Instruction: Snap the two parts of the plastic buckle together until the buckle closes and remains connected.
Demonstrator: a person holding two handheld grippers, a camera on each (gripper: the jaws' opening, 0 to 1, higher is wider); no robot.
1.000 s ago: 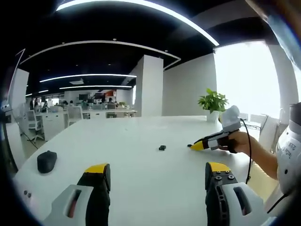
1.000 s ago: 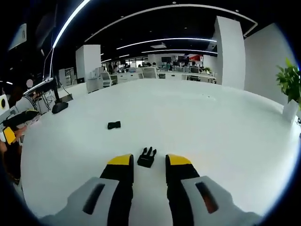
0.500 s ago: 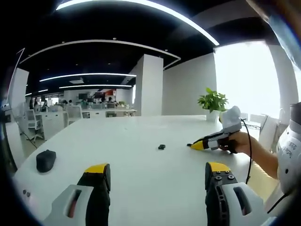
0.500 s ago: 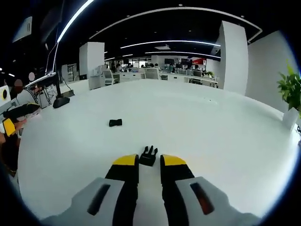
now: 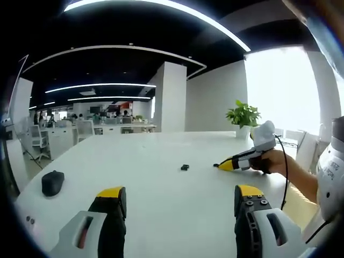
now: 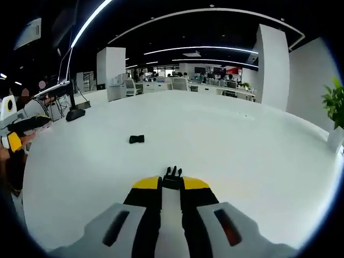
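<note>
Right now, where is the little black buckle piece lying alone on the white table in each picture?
Left gripper view: small black plastic buckle piece sits mid-table, left of the right gripper.
Right gripper view: it lies left of centre, beyond the yellow-tipped jaws.
Shared landmark: green potted plant.

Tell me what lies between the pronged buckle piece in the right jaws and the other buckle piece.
Only bare white table, seen in the right gripper view, separates the pronged piece from the other buckle piece.
</note>
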